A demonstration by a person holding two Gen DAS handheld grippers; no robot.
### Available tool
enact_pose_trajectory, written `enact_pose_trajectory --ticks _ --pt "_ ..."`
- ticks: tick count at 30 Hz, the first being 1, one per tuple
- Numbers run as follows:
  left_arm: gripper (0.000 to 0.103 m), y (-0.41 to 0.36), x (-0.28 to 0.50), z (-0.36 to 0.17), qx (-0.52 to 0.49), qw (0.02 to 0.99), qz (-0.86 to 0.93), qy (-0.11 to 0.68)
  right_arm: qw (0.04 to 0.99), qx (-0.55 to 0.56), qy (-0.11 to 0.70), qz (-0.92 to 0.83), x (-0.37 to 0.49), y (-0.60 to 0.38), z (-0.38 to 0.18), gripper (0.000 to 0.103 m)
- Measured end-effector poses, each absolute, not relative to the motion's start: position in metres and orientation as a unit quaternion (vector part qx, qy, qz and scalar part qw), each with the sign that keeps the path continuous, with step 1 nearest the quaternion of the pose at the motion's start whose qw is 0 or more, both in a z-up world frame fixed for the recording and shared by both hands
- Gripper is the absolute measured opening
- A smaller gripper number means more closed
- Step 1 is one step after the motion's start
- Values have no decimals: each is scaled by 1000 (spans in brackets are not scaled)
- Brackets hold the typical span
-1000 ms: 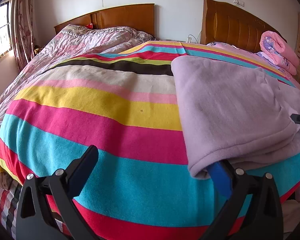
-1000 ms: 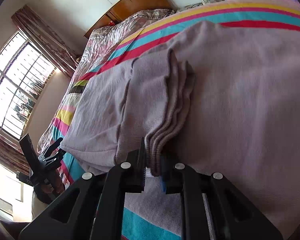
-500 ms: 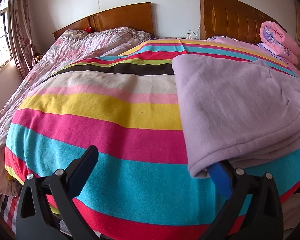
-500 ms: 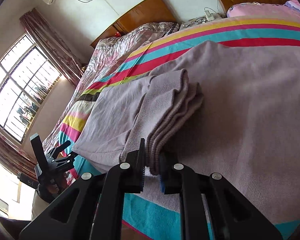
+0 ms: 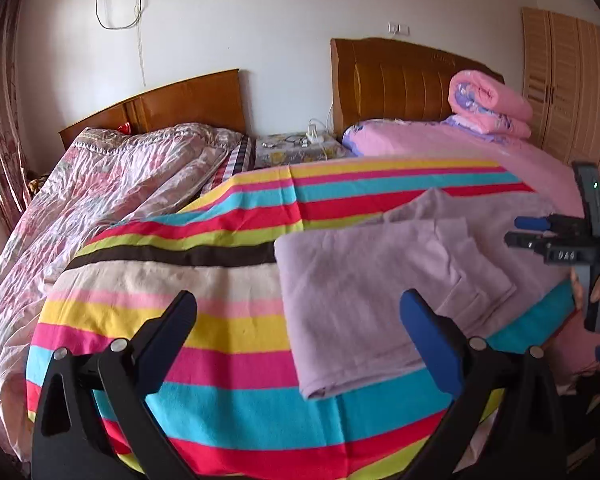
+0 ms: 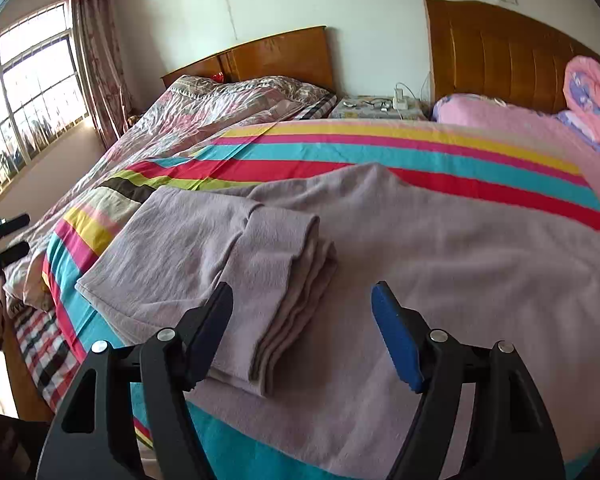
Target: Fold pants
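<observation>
There are two beds with two wooden headboards [image 5: 400,80], one striped blanket [image 5: 220,320], one pair of folded lilac pants [image 5: 360,300], one rolled pink quilt [image 5: 488,104], one nightstand [image 5: 296,148] and two grippers [image 5: 300,340].

Bright window [image 6: 24,108] daylight (fisheye-warped edges)

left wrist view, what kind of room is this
A home bedroom, most likely: two beds with wooden headboards, a striped blanket spread out, a rolled pink quilt, and a wardrobe alongside.
</observation>
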State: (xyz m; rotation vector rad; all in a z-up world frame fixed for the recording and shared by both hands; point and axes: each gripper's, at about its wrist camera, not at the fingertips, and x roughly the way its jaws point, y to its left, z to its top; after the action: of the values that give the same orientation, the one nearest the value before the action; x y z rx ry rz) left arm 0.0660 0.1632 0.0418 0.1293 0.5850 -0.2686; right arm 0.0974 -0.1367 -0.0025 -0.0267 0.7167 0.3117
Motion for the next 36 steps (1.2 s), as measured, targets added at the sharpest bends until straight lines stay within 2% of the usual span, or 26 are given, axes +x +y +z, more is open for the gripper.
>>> enact_pose_trajectory --ticks 4,8,11,19,23,29,36 --pt "102 108 143 40 42 939 -160 303 897 -93 354 247 130 -87 -10 71" --pt "102 58 212 -15 108 916 -133 363 873 -124 392 262 155 -67 -35 70" --pt "102 53 238 -62 141 897 -95 409 869 -112 407 259 165 -78 -50 69" --pt "102 63 244 -77 127 898 -83 413 890 -77 382 235 160 -95 -35 71" --pt "102 65 244 -78 123 899 -83 412 878 -100 407 229 169 -92 -51 74" --pt "102 65 244 -78 123 900 -80 409 880 -66 413 226 174 -104 -56 79" --pt "102 65 244 -78 127 900 -79 409 905 -66 362 214 139 -98 -24 79"
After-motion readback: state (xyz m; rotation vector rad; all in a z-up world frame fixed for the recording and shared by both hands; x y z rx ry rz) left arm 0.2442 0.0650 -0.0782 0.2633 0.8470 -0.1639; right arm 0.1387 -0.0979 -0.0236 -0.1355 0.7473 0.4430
